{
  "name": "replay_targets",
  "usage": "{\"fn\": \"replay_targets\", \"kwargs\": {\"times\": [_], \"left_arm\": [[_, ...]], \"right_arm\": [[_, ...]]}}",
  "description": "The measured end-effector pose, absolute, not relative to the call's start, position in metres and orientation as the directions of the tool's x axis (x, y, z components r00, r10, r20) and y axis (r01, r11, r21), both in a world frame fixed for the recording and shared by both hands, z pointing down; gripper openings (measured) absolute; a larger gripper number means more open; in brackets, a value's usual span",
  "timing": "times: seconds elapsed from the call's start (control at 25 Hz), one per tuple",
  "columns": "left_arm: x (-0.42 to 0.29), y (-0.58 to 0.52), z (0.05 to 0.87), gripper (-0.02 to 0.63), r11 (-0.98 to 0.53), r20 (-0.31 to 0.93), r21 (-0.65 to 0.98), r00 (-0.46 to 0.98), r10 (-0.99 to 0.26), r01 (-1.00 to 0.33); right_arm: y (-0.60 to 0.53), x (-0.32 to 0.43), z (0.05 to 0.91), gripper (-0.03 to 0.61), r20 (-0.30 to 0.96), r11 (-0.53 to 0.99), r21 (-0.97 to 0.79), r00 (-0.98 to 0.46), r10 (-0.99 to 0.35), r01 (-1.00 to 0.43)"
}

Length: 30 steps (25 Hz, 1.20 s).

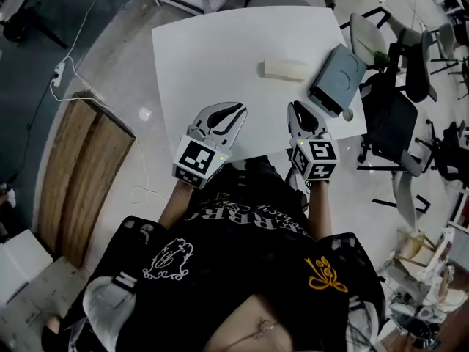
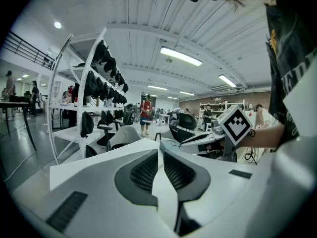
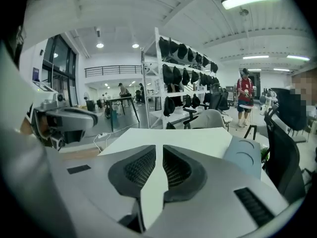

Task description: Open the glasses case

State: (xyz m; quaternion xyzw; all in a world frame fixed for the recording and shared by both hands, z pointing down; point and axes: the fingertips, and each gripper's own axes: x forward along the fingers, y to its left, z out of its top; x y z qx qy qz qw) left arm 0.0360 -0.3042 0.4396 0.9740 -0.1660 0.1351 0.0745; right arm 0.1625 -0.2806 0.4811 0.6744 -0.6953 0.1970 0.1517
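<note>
Head view shows the reach in hand: the shut case [image 1: 284, 69] lies on the table [image 1: 198, 57] well ahead of the left gripper [image 1: 233, 109], jaws together and empty, and the right gripper [image 1: 296, 106], jaws opening on nothing, so next both must come forward to it.

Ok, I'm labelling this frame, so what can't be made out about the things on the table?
Cream case: too small in the head view to show its seam or hinge side; it appears in neither gripper view.
Grey box: unidentifiable in the head view; in the right gripper view its near end sits behind the right gripper, whose empty jaws are opening.
</note>
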Motion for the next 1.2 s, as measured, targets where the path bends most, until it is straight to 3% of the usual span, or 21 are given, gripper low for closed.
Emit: {"fn": "replay_targets", "kwargs": {"times": [0.32, 0.68, 1.0, 1.2], "left_arm": [[0.055, -0.342, 0.439, 0.048, -0.867, 0.291, 0.087, 0.844, -0.449, -0.491], [0.079, -0.351, 0.443, 0.049, -0.805, 0.314, 0.079, 0.781, -0.54, -0.588], [0.076, -0.358, 0.45, 0.049, -0.741, 0.351, 0.075, 0.713, -0.607, -0.667], [0.075, -0.36, 0.454, 0.049, -0.719, 0.373, 0.073, 0.687, -0.623, -0.691]], "right_arm": [[-0.341, 0.211, 0.528, 0.089, 0.63, 0.292, 0.241, -0.08, -0.773, -0.926], [-0.392, 0.23, 0.614, 0.15, 0.786, 0.606, 0.335, -0.14, -0.602, -0.722], [-0.403, 0.237, 0.668, 0.183, 0.856, 0.737, 0.382, -0.087, -0.509, -0.558], [-0.407, 0.241, 0.668, 0.157, 0.846, 0.739, 0.407, -0.084, -0.527, -0.537]]}}
